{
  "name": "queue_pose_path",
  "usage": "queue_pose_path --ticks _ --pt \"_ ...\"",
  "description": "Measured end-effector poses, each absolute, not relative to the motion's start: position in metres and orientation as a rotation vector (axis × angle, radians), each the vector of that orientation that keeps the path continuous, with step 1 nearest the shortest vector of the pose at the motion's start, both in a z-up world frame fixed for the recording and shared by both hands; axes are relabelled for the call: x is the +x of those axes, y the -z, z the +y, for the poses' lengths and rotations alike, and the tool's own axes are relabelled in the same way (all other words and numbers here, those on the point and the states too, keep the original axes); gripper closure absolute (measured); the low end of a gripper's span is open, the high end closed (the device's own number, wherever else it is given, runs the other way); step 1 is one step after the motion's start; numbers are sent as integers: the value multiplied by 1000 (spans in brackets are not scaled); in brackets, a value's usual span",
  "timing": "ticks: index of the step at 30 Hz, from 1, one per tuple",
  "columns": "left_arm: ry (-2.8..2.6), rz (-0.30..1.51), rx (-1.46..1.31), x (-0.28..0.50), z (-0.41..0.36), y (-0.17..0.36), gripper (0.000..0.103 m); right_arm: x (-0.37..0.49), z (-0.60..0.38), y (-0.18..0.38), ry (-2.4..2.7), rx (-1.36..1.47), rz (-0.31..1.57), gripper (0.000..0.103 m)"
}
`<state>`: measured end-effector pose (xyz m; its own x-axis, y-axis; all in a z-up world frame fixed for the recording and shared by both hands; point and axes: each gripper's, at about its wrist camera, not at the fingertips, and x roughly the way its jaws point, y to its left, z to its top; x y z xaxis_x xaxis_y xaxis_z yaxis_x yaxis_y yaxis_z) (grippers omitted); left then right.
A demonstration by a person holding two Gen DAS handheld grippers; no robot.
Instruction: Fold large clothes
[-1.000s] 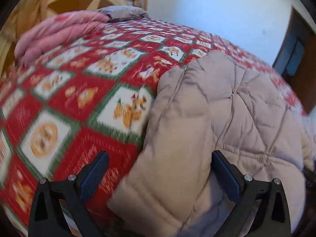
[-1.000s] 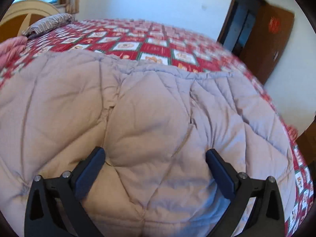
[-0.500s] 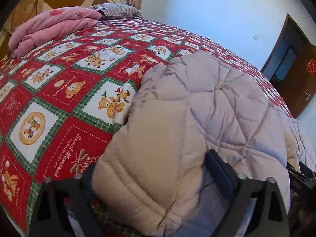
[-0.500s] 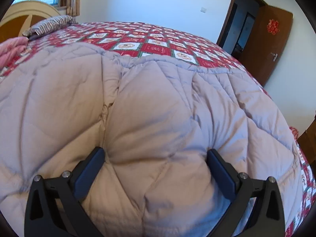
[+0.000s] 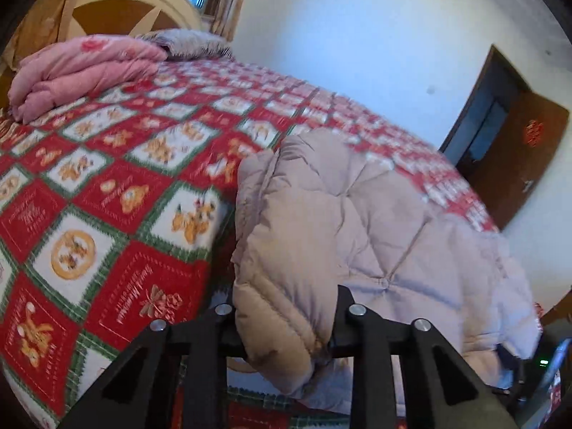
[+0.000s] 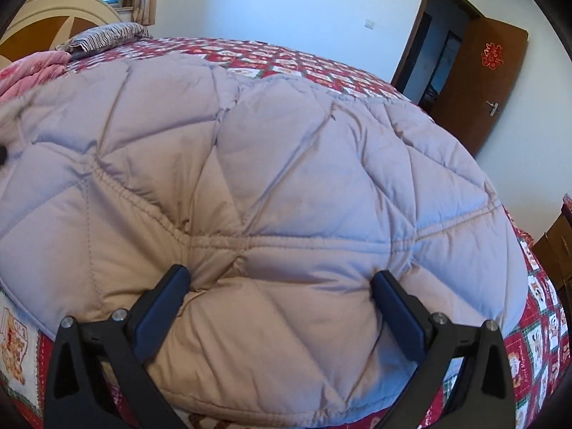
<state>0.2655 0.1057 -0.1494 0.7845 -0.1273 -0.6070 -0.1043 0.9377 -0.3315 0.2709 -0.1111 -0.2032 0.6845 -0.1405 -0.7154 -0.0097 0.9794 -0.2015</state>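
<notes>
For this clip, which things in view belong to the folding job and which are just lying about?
Job: beige quilted padded coat; left tool, closing on the coat's edge; right tool, jaws wide over it.
Lying about: folded pink quilt; striped grey pillow; red patchwork bedspread.

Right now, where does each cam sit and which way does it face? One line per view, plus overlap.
Left wrist: on the left gripper, angled down over the bed edge toward the headboard; its jaws are closing on a fold of the beige quilted coat.
Right wrist: on the right gripper, angled down onto the coat's broad back; jaws wide, fabric bulging between them.
Shared: coat, red patchwork bedspread, pink folded quilt, brown door.
</notes>
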Motion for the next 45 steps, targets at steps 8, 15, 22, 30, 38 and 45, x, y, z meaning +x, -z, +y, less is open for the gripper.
queue_pose_path --ticks 8,15,22,30,38,45 --pt "37 635 -424 244 149 145 78 258 -94 201 76 -187 818 0" --pt "-54 603 -462 223 208 140 79 242 -34 203 -17 -234 770 0" --pt "-50 532 -345 212 194 98 79 237 -29 195 -121 -205 784 0" --pt "88 358 -109 208 89 18 79 225 -164 148 6 0 699 0" --pt "318 293 97 213 -45 4 79 219 -287 156 253 192 733 0" --pt "507 393 194 222 -146 40 79 204 -346 154 355 224 735 0"
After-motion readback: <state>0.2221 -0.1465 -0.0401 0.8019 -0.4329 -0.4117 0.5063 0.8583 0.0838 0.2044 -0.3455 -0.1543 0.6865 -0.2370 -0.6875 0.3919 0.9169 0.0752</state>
